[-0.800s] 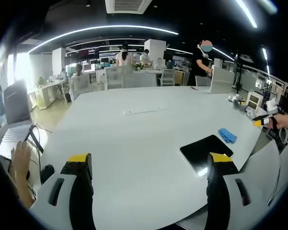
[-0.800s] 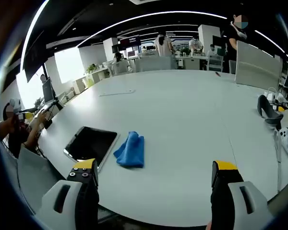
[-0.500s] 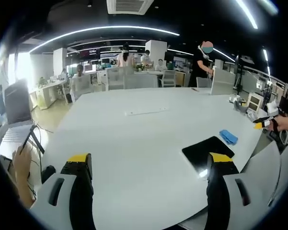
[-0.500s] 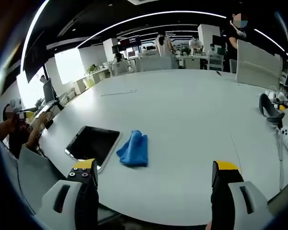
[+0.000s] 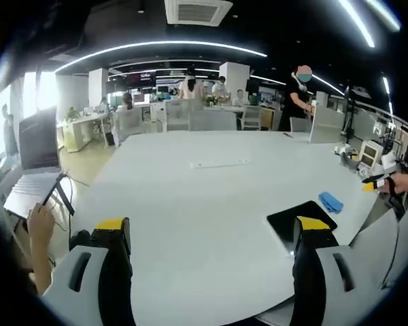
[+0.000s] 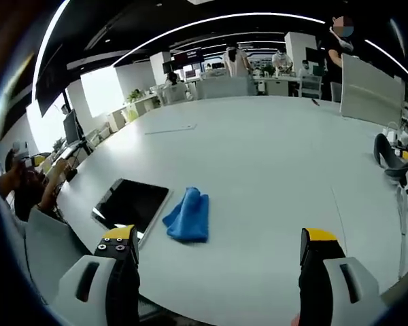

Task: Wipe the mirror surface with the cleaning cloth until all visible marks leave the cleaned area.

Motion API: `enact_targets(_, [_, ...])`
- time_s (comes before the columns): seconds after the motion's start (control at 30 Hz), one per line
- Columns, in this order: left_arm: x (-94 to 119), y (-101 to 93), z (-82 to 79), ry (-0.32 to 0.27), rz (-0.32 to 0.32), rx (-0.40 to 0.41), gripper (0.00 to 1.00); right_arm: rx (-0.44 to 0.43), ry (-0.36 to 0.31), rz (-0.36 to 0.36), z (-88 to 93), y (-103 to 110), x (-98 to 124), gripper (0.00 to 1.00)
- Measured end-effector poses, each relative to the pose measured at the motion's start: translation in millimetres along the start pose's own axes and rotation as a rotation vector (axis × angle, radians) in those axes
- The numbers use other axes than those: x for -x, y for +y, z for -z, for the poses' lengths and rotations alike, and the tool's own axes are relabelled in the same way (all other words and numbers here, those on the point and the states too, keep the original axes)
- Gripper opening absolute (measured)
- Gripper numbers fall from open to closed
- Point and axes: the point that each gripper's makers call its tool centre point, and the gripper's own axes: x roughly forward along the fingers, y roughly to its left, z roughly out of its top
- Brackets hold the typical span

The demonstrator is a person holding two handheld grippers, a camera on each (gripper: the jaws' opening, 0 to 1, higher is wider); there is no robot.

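A dark rectangular mirror [image 6: 131, 203] lies flat on the white table [image 6: 272, 163], with a folded blue cloth [image 6: 188, 216] just to its right. My right gripper [image 6: 217, 261] hovers above the table's near edge, open and holding nothing. In the left gripper view the mirror [image 5: 296, 219] sits at the right, partly behind my right jaw, and the blue cloth [image 5: 330, 202] lies beyond it. My left gripper [image 5: 211, 241] is open and bare over the table [image 5: 190, 197]. The other gripper [image 5: 375, 179] shows at the far right, in a hand.
A thin white strip [image 5: 221, 164] lies mid-table. A black headset [image 6: 387, 155] and small devices rest at the table's right side. A laptop [image 5: 37, 153] stands off the left edge, next to a hand [image 5: 41, 227]. People and desks fill the background.
Both views have shifted slightly as the hands moved. The mirror and cloth lie where they were, and both grippers stay open.
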Motion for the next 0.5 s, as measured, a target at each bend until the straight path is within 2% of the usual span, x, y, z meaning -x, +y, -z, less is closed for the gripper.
enact_targets(0.1, [1.1,-2.7,1.7,0.010,0.014,-0.013,0.99,-0.006,0.007,0.001,1.4,-0.1,-4.5,0.98])
enact_targets(0.23, [-1.5,-11.4,4.9,0.028,0.043,-0.029,0.99,-0.009,-0.001,0.011,2.9,4.6,1.4,0.98])
enact_targets(0.37, [-10.7,-19.5,8.2,0.037,0.078,-0.025,0.99,0.000,0.016,0.039,13.5,0.0,8.0,0.98])
enact_targets(0.5, [-21.0,-25.4,10.5,0.049,0.106,-0.041,0.99,-0.009,0.012,0.054,13.7,-0.6,14.0,0.98])
